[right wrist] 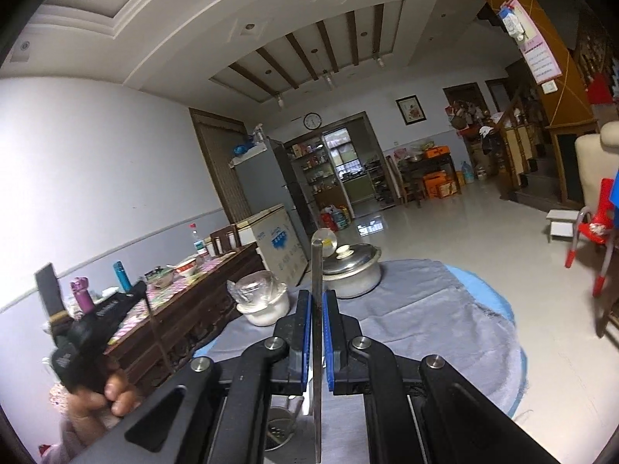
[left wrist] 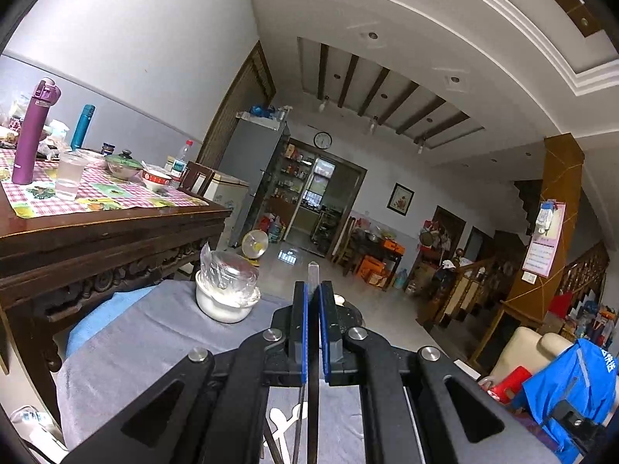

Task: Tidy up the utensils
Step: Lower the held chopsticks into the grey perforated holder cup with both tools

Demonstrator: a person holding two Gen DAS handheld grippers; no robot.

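Observation:
My left gripper (left wrist: 313, 290) is shut on a thin utensil whose clear plastic handle tip (left wrist: 313, 272) sticks up past the fingers; its dark shaft runs down between the blue pads (left wrist: 324, 332). My right gripper (right wrist: 317, 297) is shut on a flat metal utensil handle (right wrist: 316, 270) that stands upright between its pads. Both are held above a round table under a grey cloth (right wrist: 425, 317). White utensils (left wrist: 280, 419) lie on the cloth below the left gripper. A slotted metal utensil (right wrist: 278, 425) lies below the right gripper.
A white pot with a plastic-wrapped glass lid (left wrist: 226, 290) stands on the cloth, also in the right wrist view (right wrist: 263, 301). A metal lidded pot (right wrist: 350, 266) stands behind it. A dark wooden table (left wrist: 116, 224) with bottles and bowls is to the left. A red chair (right wrist: 595, 228) is at right.

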